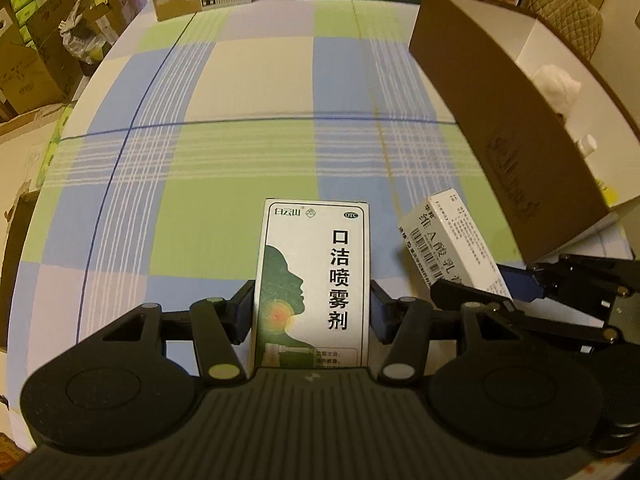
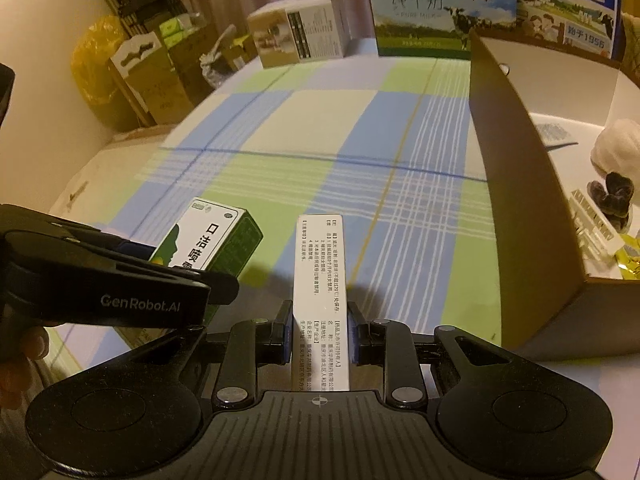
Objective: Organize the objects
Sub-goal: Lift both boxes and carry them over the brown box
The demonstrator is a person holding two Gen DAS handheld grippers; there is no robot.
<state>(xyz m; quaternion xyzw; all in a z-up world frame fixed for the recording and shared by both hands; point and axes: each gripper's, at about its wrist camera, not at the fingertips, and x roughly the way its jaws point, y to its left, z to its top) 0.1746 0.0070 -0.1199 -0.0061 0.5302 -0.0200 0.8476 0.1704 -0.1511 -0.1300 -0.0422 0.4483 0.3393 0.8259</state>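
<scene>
Your left gripper [image 1: 312, 312] is pinching the green-and-white spray box [image 1: 316, 280] by its two long sides, printed face up toward the camera, held above the near part of the checked tablecloth [image 1: 240, 152]. Just beside it, your right gripper [image 2: 318, 328] is clamped on the narrow white box [image 2: 320, 300], gripping its long sides with the end pointing away from you; from the left wrist view this white box sits tilted, close to the spray box without touching it. Both boxes are off the cloth, near the table's front edge. Along the right edge stands the open cardboard box [image 1: 500, 128], its brown wall toward the grippers; inside you can see a white fluffy thing [image 2: 616, 148], a dark object [image 2: 612, 200] and some small packets, too blurred to name. At the far edge stand two milk cartons [image 2: 436, 12] and a smaller beige box [image 2: 296, 36]. Beyond the left edge, cardboard boxes [image 2: 148, 80] and a yellow bag [image 2: 96, 60] are piled.
</scene>
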